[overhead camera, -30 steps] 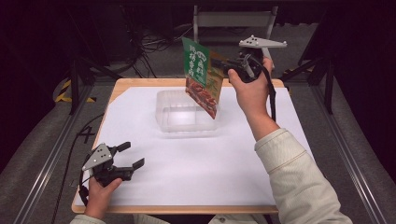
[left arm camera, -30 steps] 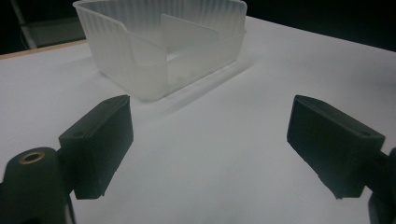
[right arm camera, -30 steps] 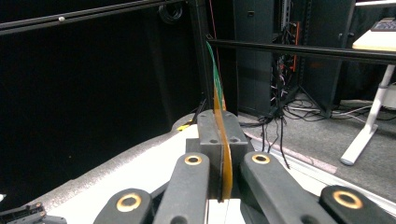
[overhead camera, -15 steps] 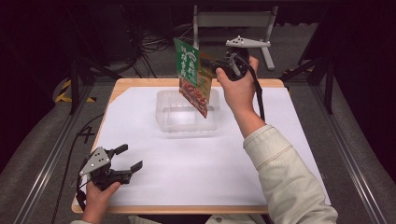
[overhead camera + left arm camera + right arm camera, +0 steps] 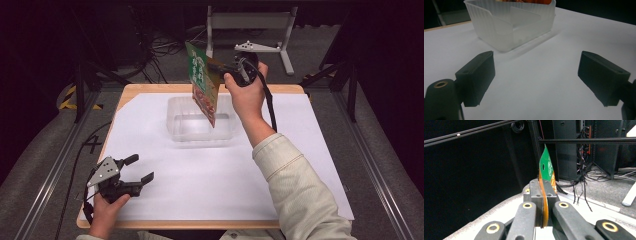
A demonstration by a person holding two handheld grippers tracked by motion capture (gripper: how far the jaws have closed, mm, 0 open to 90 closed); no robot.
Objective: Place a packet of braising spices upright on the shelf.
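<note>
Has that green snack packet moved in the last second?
Yes. The packet has shifted left over the clear tub, carried by the right tongs.

The tub [image 5: 202,120] sits on the table [image 5: 320,150] toward its far edge. The packet [image 5: 204,82] hangs above the tub, lower end inside. The left gripper [image 5: 132,170] lies well nearer than the tub, to its left.

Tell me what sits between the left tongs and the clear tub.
Nothing: in the left gripper view, bare white sheet runs from the open left tongs to the clear tub.
</note>
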